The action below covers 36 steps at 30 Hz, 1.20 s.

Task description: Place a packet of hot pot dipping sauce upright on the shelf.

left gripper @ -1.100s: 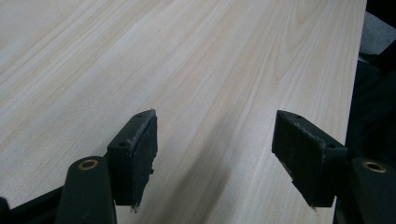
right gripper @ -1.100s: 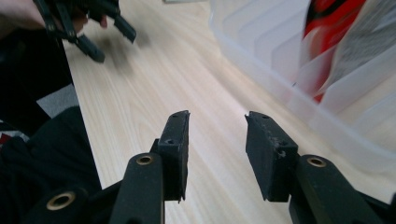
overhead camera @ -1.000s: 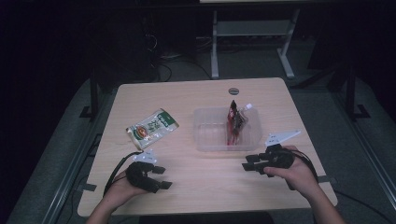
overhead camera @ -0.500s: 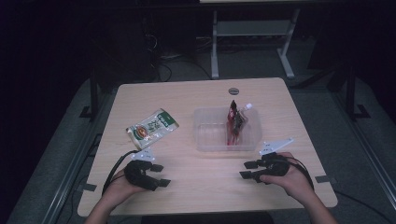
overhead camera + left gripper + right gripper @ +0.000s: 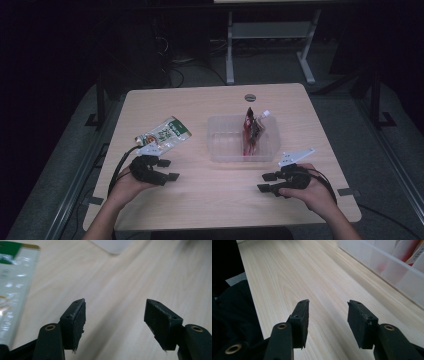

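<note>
Your left gripper nears the green pouch, jaws wide, empty; right gripper jaws just opened, empty. Next: grab pouch, move to bin.

The table is lit from above amid dark, dim surroundings; close-up backgrounds blur.

High camera overlooks table; tool cameras skim it.
</note>
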Available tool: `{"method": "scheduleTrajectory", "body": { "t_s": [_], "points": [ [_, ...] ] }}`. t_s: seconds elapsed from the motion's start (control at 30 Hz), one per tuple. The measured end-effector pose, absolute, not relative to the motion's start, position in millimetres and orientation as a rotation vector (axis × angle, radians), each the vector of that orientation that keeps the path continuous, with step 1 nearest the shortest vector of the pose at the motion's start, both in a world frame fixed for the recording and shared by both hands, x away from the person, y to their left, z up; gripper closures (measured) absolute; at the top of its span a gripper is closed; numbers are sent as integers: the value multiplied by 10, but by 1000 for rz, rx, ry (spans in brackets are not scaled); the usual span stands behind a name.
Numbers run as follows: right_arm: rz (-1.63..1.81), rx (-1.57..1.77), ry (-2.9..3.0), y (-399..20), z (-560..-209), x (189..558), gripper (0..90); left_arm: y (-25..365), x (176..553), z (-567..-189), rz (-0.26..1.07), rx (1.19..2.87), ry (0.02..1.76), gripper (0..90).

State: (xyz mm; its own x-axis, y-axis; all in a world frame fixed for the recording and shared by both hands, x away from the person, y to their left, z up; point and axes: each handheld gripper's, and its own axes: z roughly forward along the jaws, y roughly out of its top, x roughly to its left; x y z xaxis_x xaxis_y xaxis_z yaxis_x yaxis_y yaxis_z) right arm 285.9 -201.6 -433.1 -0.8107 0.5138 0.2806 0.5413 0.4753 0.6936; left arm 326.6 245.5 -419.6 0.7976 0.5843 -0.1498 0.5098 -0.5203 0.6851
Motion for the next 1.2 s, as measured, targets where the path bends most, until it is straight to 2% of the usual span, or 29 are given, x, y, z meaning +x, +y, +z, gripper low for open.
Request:
{"method": "scheduleTrajectory", "body": {
  "t_s": [0.07,0.13,0.33,0.47,0.97,1.2],
  "points": [
    [-1267,-948,-2672,-2013,-4337,2860,516,2502,3347,-4165,155,2216,831,358],
    [-1268,-948,-2671,-2014,-4337,2859,516,2548,3426,-4138,176,2210,868,426],
    [-1272,-961,-2665,-2027,-4330,2859,516,2703,3714,-4059,263,2179,983,732],
    [-1277,-960,-2663,-2024,-4324,2856,515,2784,3941,-4034,291,2158,1047,881],
    [-1287,-941,-2666,-2039,-4333,2856,515,3005,4763,-4123,514,2110,1301,896],
    [-1294,-953,-2655,-2066,-4329,2859,517,3045,4935,-4316,493,2114,1409,896]
  ]
}}
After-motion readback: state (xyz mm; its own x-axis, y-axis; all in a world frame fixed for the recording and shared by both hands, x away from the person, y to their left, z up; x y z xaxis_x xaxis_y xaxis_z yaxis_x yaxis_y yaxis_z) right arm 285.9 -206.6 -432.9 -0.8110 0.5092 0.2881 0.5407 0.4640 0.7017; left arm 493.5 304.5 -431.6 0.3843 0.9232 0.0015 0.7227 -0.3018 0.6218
